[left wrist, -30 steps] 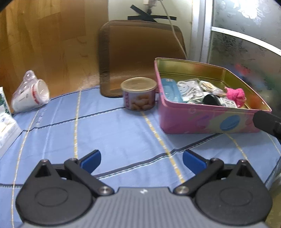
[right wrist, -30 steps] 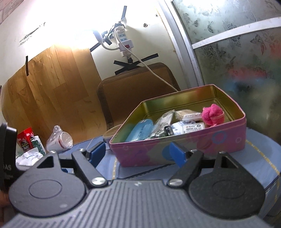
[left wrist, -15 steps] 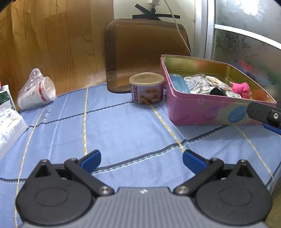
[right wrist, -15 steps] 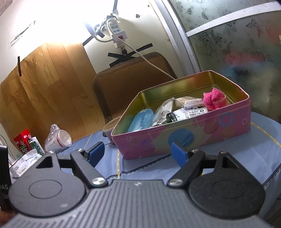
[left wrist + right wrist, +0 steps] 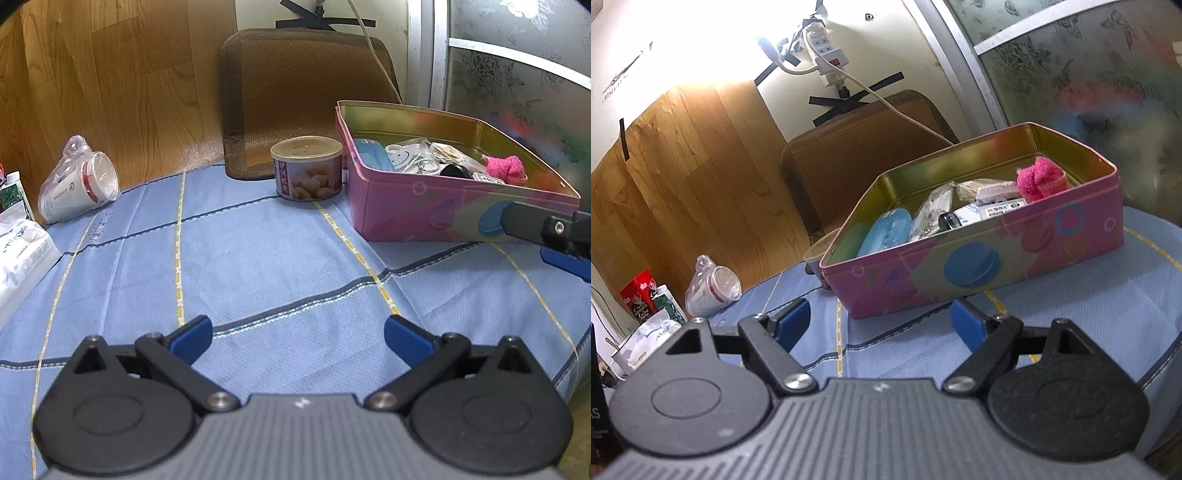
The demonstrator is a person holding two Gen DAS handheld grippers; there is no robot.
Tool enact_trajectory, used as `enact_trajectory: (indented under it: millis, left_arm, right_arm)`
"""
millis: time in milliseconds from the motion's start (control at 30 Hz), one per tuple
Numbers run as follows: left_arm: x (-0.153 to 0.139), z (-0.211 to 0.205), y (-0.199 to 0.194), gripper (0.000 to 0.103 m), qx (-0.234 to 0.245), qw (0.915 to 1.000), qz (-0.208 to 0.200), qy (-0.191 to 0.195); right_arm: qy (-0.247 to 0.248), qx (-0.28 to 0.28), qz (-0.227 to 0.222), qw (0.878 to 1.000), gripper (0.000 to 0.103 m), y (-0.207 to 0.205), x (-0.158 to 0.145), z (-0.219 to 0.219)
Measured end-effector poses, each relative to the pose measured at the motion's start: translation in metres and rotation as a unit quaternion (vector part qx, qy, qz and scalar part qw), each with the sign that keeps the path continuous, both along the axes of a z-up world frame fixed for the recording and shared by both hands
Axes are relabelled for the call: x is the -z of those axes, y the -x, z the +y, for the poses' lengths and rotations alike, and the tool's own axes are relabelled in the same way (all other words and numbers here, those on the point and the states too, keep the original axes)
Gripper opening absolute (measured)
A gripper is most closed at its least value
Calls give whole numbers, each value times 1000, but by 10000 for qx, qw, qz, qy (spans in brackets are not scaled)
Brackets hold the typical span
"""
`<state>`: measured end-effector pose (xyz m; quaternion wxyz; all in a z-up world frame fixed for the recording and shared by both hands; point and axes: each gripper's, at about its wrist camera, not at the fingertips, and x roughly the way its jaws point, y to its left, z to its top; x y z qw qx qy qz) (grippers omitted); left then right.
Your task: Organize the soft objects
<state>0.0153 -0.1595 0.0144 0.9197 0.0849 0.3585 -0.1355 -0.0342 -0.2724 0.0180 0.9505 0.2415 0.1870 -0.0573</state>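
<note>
1. While both grippers hang above the blue checked cloth [image 5: 266, 266] that covers the surface, the left gripper [image 5: 297, 338] has its blue-tipped fingers spread wide apart with nothing between them.
2. The right gripper [image 5: 879, 321] is likewise spread apart and empty, just near of the pink tin box [image 5: 990, 258]; in the left view one of its fingers shows at the right edge, in front of the tin.
3. The tin stands open at the far right of the surface, and a fuzzy pink soft object [image 5: 1039, 182] lies in its far right corner.
4. Beside that lie a blue case [image 5: 886, 230], a white labelled packet [image 5: 993, 210] and clear plastic bags, at the left and middle of the tin.
5. A round can of nuts [image 5: 307, 168] stands just left of the tin, close against it.
6. A bagged stack of paper cups [image 5: 79, 181] lies on its side at the far left, with a tissue pack [image 5: 22, 254] nearer.
7. A brown cushion [image 5: 306, 99] leans upright behind the can.
</note>
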Motion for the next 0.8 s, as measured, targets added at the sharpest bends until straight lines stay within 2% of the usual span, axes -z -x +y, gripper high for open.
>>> enact_trajectory:
  millis: [800]
  left_arm:
    - [3, -4, 4, 103, 167, 9993, -9, -327]
  right_arm:
    - [-125, 94, 33, 9999, 87, 1, 4, 1]
